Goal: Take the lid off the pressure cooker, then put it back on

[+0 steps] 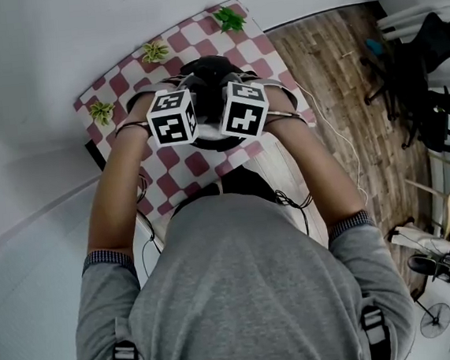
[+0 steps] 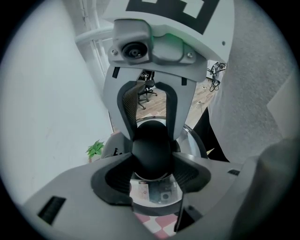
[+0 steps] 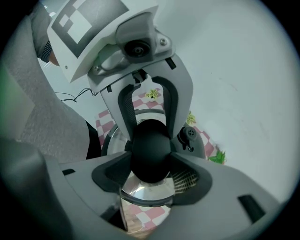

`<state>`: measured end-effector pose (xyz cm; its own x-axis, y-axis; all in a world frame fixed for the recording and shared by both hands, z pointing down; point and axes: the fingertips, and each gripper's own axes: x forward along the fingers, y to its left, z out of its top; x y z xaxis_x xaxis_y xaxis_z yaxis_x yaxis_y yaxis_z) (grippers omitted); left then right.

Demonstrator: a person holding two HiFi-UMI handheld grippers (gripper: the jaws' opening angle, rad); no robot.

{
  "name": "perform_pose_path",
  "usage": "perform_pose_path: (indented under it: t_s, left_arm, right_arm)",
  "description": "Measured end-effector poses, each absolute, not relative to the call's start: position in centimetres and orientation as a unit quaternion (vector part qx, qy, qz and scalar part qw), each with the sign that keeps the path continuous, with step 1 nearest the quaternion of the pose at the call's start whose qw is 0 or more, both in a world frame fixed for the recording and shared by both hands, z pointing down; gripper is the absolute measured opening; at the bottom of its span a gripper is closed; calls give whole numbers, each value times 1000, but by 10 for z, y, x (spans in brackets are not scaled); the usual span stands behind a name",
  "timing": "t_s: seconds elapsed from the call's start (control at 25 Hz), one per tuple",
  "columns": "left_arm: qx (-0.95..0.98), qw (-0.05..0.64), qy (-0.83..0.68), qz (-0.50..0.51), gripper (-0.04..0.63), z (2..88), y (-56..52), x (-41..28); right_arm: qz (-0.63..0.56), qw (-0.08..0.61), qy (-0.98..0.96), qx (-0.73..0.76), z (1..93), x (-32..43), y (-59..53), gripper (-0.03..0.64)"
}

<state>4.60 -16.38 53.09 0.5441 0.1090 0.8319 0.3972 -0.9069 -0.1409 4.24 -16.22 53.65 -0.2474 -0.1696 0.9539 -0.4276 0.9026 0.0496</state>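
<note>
Left forearm (image 1: pixel 119 185) and right forearm (image 1: pixel 312 163) reach forward, converging, elbows out. Left hand-held gripper (image 2: pixel 151 169) and right hand-held gripper (image 3: pixel 150 172) point steeply down, facing each other. Left cube (image 1: pixel 173 117), right cube (image 1: pixel 243 108) side by side, just apart. Both jaw pairs clamp same black knob (image 2: pixel 151 149), coming from opposite sides, pads pressing it.

Checked cloth (image 1: pixel 180 170) covers table; pressure cooker (image 1: pixel 211 67) stands mid-cloth; first plant (image 1: pixel 229 18) at its 1 o'clock, second plant (image 1: pixel 155 51) at 11, third plant (image 1: pixel 101 112) at 9
</note>
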Motion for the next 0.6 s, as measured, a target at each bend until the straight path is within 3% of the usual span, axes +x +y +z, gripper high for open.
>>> perform_pose_path:
  t_s: [0.6]
  left_arm:
    - [-855,135,-96,-491,281,530,-169,46]
  right_arm:
    - [88,577,-799,145,536,40,-163,278]
